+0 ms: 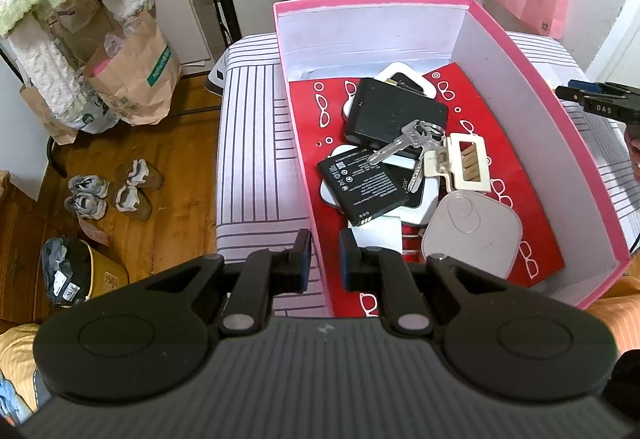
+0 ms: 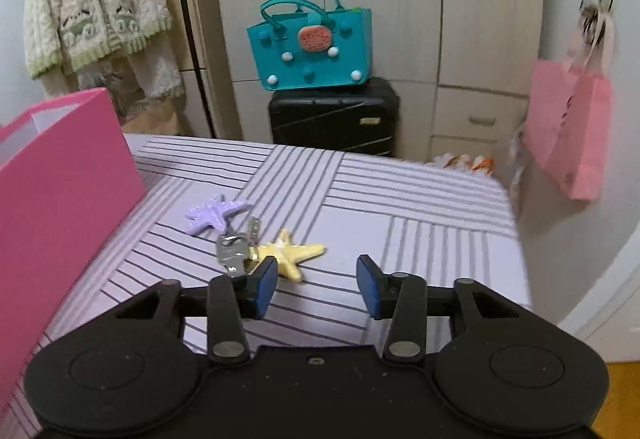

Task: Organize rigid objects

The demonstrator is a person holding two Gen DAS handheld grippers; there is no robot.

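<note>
A pink box (image 1: 532, 79) with a red patterned floor stands on the striped bed. It holds black batteries (image 1: 362, 189), a black pack (image 1: 394, 115), a bunch of keys (image 1: 408, 143), a cream clip (image 1: 466, 163) and a grey tracker tag (image 1: 472, 235). My left gripper (image 1: 325, 265) is shut on the box's near left wall. My right gripper (image 2: 316, 289) is open and empty above the bed, just right of a yellow starfish (image 2: 290, 253), a key (image 2: 232, 251) and a purple starfish (image 2: 214, 215). It also shows in the left wrist view (image 1: 580, 95) beyond the box's right wall.
The pink box's outer wall (image 2: 60, 199) stands left of my right gripper. A black suitcase (image 2: 334, 117) with a teal bag (image 2: 312, 43) stands behind the bed. A pink bag (image 2: 568, 135) hangs at right. Paper bags (image 1: 132, 79) and shoes (image 1: 112, 191) lie on the wooden floor.
</note>
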